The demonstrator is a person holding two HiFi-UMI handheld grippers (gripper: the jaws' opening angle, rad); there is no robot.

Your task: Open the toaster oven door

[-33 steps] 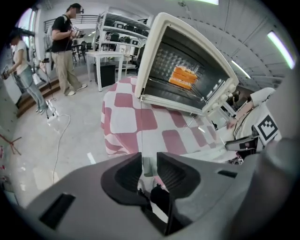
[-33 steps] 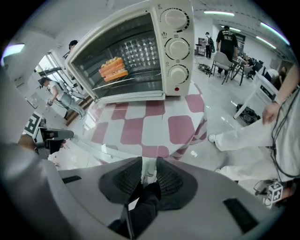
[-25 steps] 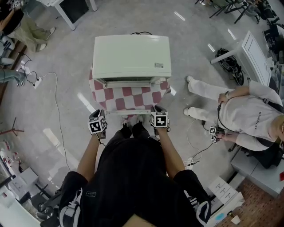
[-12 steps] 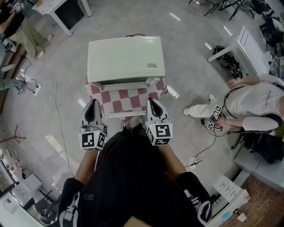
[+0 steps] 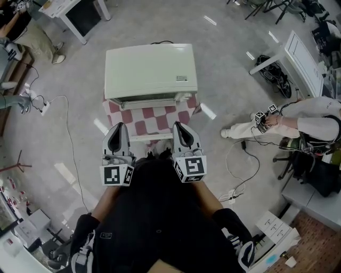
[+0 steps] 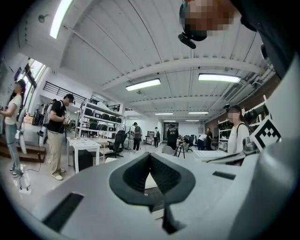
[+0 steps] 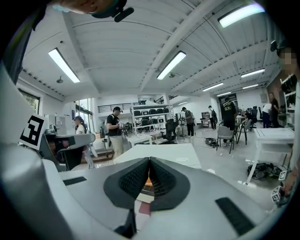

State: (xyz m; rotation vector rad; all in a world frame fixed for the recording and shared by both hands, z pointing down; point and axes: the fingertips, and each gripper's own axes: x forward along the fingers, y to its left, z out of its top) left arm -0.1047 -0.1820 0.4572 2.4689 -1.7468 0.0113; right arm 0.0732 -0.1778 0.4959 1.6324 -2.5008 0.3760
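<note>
The white toaster oven (image 5: 152, 72) stands on a small table with a red-and-white checked cloth (image 5: 154, 121); its front door strip (image 5: 149, 101) faces me and looks closed. My left gripper (image 5: 118, 126) and right gripper (image 5: 177, 125) hover side by side over the cloth's near edge, short of the oven, both pointing at it. In the left gripper view the left gripper (image 6: 150, 154) has its pads pressed together with nothing between them. In the right gripper view the right gripper (image 7: 149, 159) is likewise shut and empty, with the oven's top (image 7: 164, 152) just beyond its tips.
A person (image 5: 303, 125) crouches on the floor to the right, near a white table (image 5: 298, 56). Cables (image 5: 66, 133) trail across the floor on the left. A desk (image 5: 80, 13) stands at the back left, and boxes (image 5: 274, 229) lie at the lower right.
Both grippers have swung up from pointing down to pointing forward at the oven, and their jaws now show shut. The person at the right has shifted further right.
</note>
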